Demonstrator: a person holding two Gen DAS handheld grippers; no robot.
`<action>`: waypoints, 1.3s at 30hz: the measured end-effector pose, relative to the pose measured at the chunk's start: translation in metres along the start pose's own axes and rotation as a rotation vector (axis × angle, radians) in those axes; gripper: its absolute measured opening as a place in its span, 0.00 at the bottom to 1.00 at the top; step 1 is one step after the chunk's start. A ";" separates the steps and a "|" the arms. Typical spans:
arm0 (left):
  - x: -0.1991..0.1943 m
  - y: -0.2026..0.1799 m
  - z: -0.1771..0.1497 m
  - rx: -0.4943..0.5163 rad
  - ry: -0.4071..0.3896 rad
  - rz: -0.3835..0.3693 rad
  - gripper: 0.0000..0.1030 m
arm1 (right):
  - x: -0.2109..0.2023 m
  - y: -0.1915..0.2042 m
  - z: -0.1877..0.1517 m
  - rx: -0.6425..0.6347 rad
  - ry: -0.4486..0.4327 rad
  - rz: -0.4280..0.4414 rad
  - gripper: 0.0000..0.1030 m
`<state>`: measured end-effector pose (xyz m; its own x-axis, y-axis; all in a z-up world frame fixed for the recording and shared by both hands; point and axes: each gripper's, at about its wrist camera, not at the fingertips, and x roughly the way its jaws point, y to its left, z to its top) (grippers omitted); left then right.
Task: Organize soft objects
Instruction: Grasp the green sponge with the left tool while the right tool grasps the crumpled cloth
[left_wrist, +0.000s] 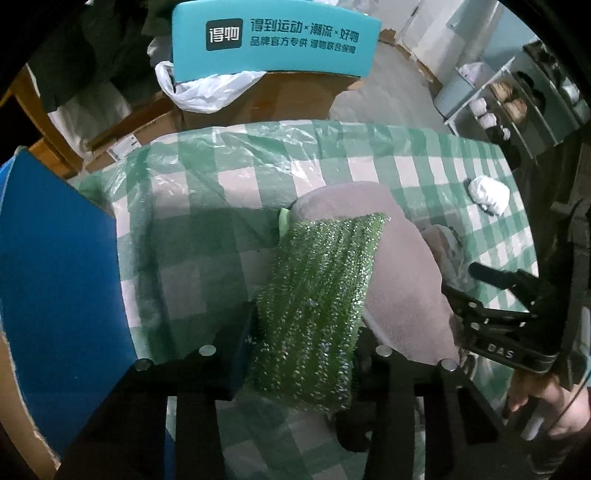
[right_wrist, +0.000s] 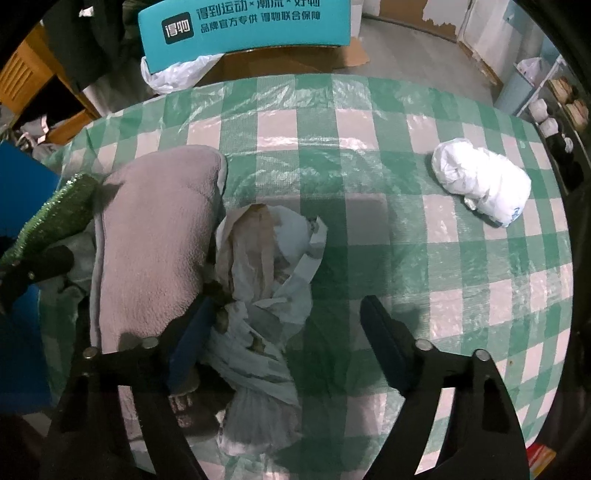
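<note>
Left wrist view: the left gripper (left_wrist: 303, 354) has its fingers (left_wrist: 242, 354) clamped on a green glittery scouring pad (left_wrist: 317, 302), which extends forward from between them above a grey plush cushion (left_wrist: 402, 280) on the green-checked worktop (left_wrist: 207, 206). Right wrist view: the right gripper (right_wrist: 291, 332) has its fingers (right_wrist: 384, 343) spread wide, gripping nothing; a crumpled white-and-tan bag (right_wrist: 266, 266) lies between and ahead of them, the cushion (right_wrist: 155, 251) lies beside the left finger, and a white wrapped bundle (right_wrist: 484, 184) lies well ahead to the right.
</note>
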<state>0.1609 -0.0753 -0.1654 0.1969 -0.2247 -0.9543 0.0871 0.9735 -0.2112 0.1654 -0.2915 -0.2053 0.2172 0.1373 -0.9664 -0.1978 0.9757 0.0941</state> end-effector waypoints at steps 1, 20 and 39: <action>-0.002 0.002 0.000 -0.005 -0.001 -0.008 0.39 | 0.001 0.000 0.000 0.004 0.003 0.002 0.66; -0.022 -0.002 -0.032 -0.022 0.017 -0.115 0.37 | -0.029 0.007 -0.009 -0.033 -0.045 0.002 0.30; -0.011 0.011 -0.055 -0.122 0.014 -0.066 0.77 | -0.070 0.035 -0.023 -0.089 -0.106 0.056 0.30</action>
<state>0.1061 -0.0597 -0.1686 0.1805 -0.2891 -0.9401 -0.0205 0.9545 -0.2974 0.1216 -0.2705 -0.1397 0.3024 0.2131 -0.9291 -0.2956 0.9476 0.1212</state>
